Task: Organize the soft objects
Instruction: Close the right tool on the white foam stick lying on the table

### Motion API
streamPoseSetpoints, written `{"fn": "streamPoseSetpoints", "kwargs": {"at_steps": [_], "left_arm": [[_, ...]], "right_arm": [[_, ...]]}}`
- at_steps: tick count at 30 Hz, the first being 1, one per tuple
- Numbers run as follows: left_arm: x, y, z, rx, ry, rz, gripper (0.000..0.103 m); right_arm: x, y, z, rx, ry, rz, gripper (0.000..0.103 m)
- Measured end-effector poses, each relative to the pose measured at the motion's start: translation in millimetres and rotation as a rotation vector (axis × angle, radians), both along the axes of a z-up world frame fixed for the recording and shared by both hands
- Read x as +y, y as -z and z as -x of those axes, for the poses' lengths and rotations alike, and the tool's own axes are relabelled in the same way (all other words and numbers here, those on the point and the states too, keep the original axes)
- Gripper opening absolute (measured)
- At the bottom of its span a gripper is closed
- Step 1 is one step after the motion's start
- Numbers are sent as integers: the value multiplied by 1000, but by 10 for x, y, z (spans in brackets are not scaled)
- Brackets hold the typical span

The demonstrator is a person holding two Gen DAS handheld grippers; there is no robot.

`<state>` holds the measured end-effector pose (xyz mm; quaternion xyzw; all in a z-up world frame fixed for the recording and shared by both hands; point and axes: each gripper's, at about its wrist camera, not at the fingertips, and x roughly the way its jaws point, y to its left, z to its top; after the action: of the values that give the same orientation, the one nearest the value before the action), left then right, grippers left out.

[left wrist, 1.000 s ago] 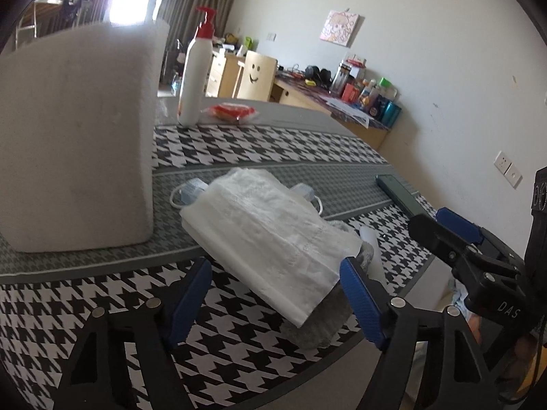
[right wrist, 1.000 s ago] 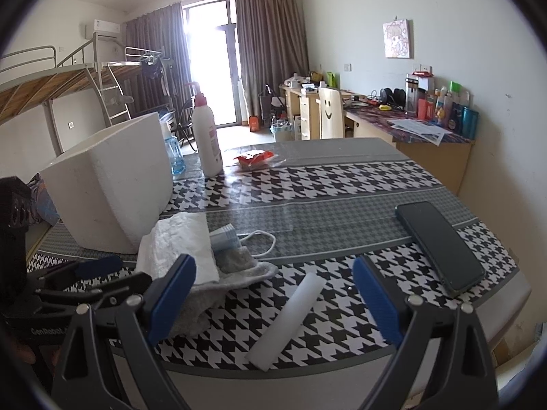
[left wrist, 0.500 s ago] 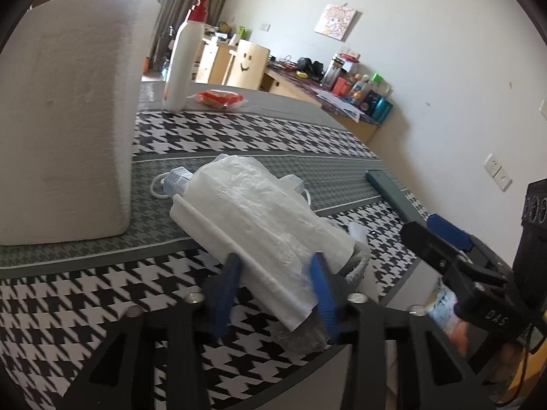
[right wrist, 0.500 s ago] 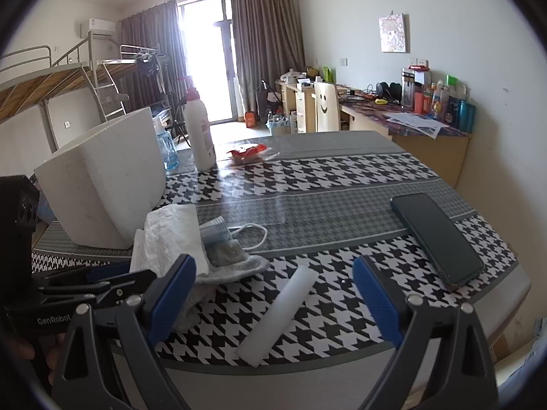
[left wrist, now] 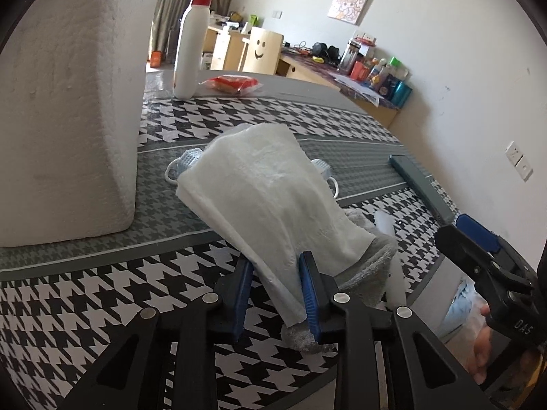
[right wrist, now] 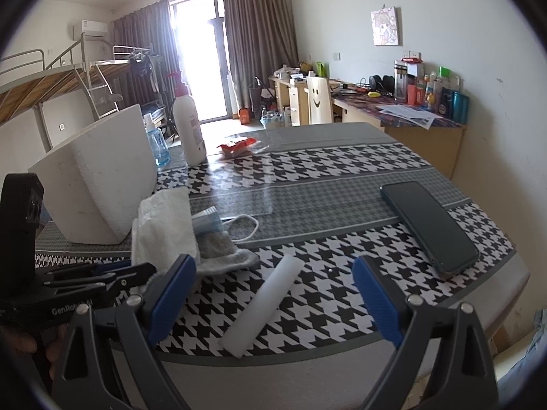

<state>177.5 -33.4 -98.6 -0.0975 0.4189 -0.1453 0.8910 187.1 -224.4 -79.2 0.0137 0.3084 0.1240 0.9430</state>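
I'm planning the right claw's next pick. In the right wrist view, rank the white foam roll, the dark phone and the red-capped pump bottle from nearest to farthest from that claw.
1. White foam roll: lying between the open right claw fingers, near table edge.
2. Dark phone: flat, to the right, farther in.
3. Pump bottle: upright at the far left.
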Motion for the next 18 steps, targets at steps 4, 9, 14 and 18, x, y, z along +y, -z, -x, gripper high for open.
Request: {"fn": "streamPoseSetpoints", "kwargs": {"at_steps": [4, 9, 14, 18], "left_arm": [[-12, 36, -34, 12, 2, -8, 28], [5, 71, -61, 17, 5, 11, 9], [3, 20, -26, -14, 18, 22, 5], [7, -64, 31, -56, 27, 27, 5]], "right_arm": [[-6, 51, 8, 18, -7, -1, 95], [-1, 121, 2, 43, -18, 0, 95], [31, 191, 0, 67, -28, 4, 95], [85, 265, -19, 96, -31, 21, 95]]}}
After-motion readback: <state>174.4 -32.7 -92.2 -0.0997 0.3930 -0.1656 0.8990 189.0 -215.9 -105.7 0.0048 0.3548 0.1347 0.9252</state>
